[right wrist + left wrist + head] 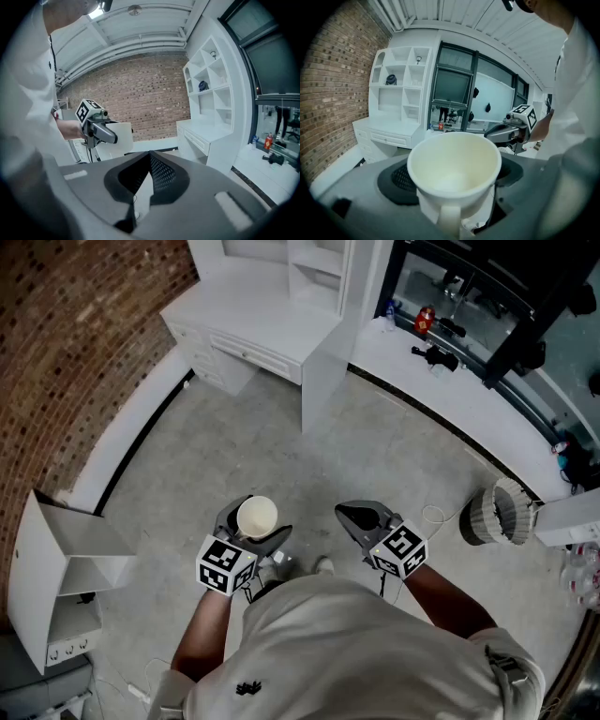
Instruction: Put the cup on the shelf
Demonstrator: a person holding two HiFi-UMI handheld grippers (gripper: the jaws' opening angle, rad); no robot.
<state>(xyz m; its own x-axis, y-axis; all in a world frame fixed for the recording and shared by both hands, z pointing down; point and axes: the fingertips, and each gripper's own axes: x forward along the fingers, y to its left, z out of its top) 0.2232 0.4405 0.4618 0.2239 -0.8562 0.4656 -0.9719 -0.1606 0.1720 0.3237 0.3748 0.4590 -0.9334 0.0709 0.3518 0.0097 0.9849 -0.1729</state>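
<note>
In the head view the cup (257, 516) sits a little left of centre, at about 7 o'clock from the middle, over the bare concrete floor (234, 446). It stands upright. Its long axis is vertical and its open mouth faces up. In the left gripper view its handle (450, 219) points back toward the camera, at 6 o'clock on the cup body.

The left gripper (255, 526) has its jaws spread wide. They are clamped on the cup's sides, one pad at 9 o'clock and one at 3 o'clock, so the cup is carried clear of the floor. The left forearm (202, 634) is bare and bent at the elbow. It runs from 7 o'clock up toward the gripper, with the marker cube (225, 564) nearest the body.

Just to the right, apart from the cup, the right gripper (347, 515) is level with the left one. Its jaws are pressed together at the tips and nothing is between them. The right forearm (441, 598) comes in from 4 o'clock.

The tall white shelf unit (309, 277) stands at 12 o'clock, well away from the cup. In the left gripper view it lies at 10 o'clock, beside the brick wall (66, 352). A small white shelf (56, 587) leans at 8 o'clock. A ribbed white basket (497, 512) stands at 3 o'clock by the window ledge (450, 418).
</note>
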